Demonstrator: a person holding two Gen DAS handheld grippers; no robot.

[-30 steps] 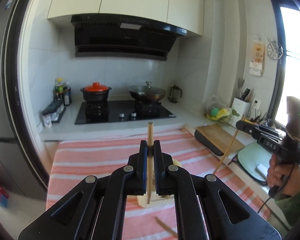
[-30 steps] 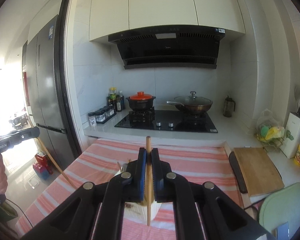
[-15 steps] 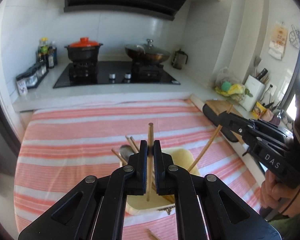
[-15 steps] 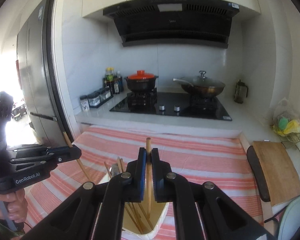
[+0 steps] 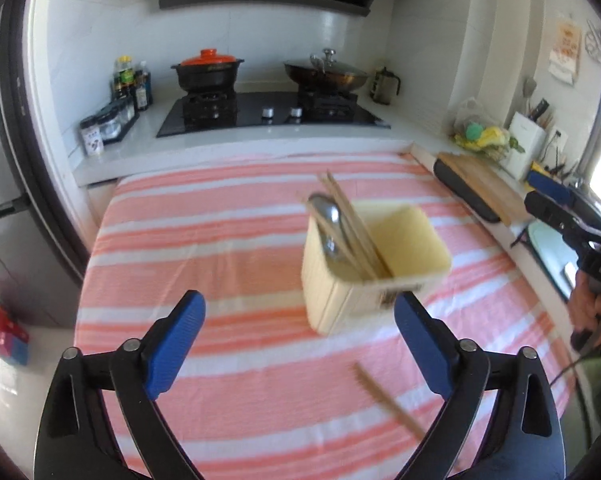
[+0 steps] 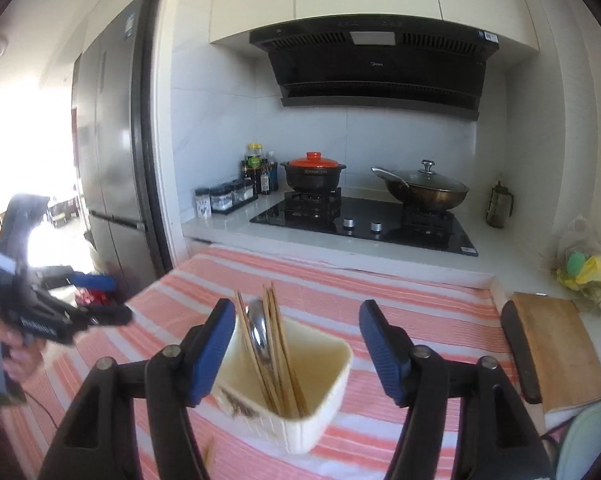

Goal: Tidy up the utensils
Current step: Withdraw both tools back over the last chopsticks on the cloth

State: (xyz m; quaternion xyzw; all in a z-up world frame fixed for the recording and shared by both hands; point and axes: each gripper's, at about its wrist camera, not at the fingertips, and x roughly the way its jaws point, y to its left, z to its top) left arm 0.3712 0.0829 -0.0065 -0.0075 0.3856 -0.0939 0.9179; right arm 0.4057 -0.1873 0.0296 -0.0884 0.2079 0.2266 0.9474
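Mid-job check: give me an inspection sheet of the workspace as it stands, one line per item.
Surface: striped cloth covers the table.
Job's things: cream holder stands upright on the cloth, with chopsticks and a metal spoon leaning inside; one loose chopstick lies on the cloth in front of it.
Clutter: nothing seen on the cloth.
Grippers: left gripper and right gripper both opening, nothing between the jaws.
Cables: a thin black cable hangs by the person's right hand.
Surroundings: stove with a red-lidded pot and a wok; cutting board at right.
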